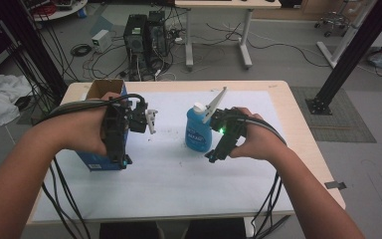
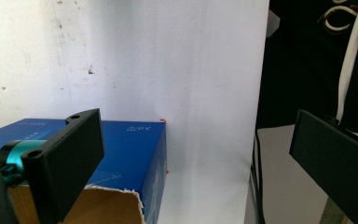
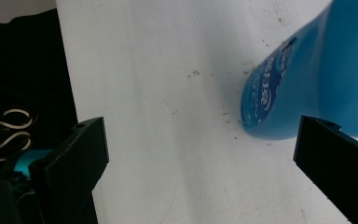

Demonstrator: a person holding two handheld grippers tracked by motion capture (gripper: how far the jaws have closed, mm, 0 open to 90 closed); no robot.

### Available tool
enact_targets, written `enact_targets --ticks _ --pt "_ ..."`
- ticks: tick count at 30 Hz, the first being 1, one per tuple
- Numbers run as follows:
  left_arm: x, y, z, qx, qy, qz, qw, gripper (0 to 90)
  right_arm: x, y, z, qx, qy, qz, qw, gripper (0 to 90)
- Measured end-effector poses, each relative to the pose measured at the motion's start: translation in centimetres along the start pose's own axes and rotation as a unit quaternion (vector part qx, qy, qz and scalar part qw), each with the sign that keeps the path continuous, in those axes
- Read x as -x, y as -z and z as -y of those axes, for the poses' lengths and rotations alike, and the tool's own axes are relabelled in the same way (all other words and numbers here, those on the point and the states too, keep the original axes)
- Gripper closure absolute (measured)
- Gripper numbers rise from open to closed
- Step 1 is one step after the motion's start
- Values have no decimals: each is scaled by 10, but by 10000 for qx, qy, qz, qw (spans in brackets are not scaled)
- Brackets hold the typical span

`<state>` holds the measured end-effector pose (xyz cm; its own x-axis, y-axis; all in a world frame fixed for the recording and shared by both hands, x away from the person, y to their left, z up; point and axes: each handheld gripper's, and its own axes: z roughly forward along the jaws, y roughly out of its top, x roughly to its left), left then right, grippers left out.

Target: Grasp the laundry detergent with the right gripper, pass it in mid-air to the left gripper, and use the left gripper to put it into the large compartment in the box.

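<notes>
White lettering on the label of the blue bottle (image 3: 307,79), curved along its lower side in the right gripper view, too blurred and cropped to spell out. Small pale print, perhaps digits, on the top face of the blue box (image 2: 135,140) in the left gripper view, not legible. Same bottle label (image 1: 199,134) in the high view, too small to read.

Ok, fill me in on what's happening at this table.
A person sits at a table covered with a white sheet, a two-jaw gripper in each hand. The left gripper hangs open above the blue cardboard box, whose torn top is open. The right gripper is open too, its jaws wide apart beside the blue plastic bottle, which stands upright on the sheet near the middle. Neither gripper holds anything at this moment.
</notes>
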<state>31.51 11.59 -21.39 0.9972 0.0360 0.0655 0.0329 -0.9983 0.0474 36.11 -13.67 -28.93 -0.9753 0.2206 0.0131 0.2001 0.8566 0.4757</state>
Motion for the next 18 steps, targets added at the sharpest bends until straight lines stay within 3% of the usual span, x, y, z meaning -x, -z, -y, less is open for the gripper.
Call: enact_targets --ticks 8,18 --pt "0 0 2 14 45 -14 10000 32 9 7 26 448 -299 184 9984 22" --pt "1 -2 1 4 35 38 10000 32 25 -2 59 656 -701 415 9945 22"
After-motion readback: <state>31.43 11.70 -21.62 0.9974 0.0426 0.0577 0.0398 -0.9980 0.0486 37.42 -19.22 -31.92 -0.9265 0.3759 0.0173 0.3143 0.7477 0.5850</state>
